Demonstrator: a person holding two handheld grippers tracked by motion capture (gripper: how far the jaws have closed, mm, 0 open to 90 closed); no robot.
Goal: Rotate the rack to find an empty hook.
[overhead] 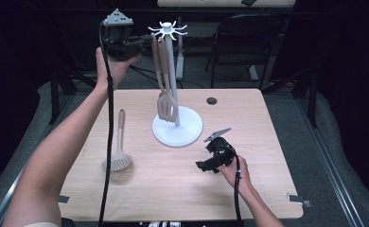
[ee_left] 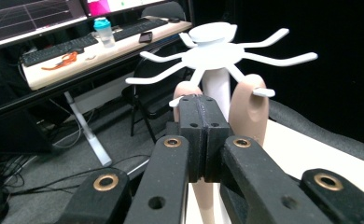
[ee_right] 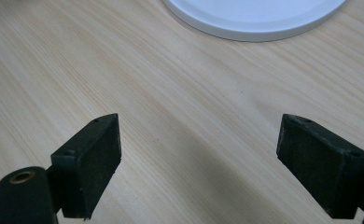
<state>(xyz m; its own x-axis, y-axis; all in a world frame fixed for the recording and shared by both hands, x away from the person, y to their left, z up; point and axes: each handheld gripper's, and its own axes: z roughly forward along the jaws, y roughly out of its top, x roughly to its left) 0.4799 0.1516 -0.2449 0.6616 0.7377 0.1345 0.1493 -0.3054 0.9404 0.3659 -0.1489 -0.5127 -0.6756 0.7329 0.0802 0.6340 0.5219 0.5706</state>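
A white utensil stand rises from a round base at the table's middle, with a ring of hooks on top. Two beige utensils hang from the hooks: a slotted spatula and a second one beside it, their handle tops close behind my left jaws. My left gripper is held high beside the hooks, jaws pressed together with nothing between them. A beige skimmer lies flat on the left of the table. My right gripper hovers low over the wood in front of the base, jaws wide apart and empty.
The wooden table has a round cable hole at the back right. A black chair stands behind it. Farther off, a desk with keyboards, a bottle and monitors lies beyond.
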